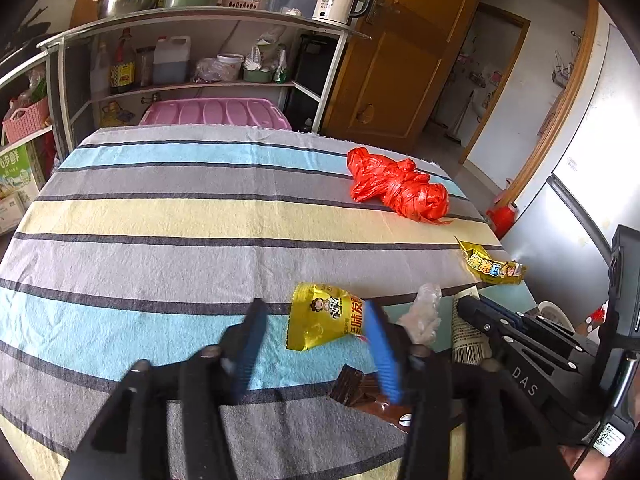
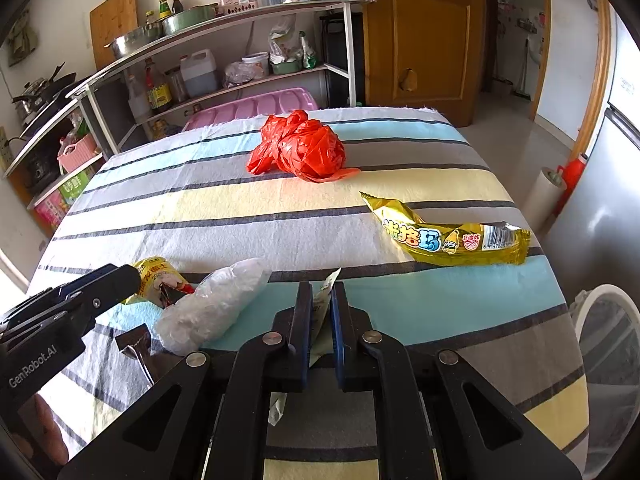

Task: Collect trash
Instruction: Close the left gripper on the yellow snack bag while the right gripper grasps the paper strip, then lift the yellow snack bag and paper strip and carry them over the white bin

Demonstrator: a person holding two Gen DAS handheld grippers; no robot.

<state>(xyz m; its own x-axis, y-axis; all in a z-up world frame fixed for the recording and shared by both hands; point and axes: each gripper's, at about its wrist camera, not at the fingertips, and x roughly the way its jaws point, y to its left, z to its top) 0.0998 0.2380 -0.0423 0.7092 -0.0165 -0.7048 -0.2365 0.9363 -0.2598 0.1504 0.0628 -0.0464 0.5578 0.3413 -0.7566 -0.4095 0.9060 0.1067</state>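
Observation:
On the striped tablecloth (image 1: 160,216) lie a red plastic bag (image 1: 396,186) (image 2: 300,148), a long gold snack wrapper (image 2: 448,236) (image 1: 494,266), a yellow snack packet (image 1: 324,316) (image 2: 158,274), a crumpled clear plastic wad (image 2: 212,306) (image 1: 424,314) and a brown wrapper (image 1: 372,394). My left gripper (image 1: 316,344) is open, just in front of the yellow packet. My right gripper (image 2: 320,320) is shut on a thin whitish wrapper (image 2: 324,300), seen with a barcode in the left wrist view (image 1: 466,332).
A white bin (image 2: 612,364) stands off the table's right edge. A metal shelf (image 2: 240,20) with bottles, bowls and a kettle is behind the table, with a pink lid (image 1: 216,112) below it. A wooden door (image 2: 424,40) and a fridge (image 2: 616,168) are at right.

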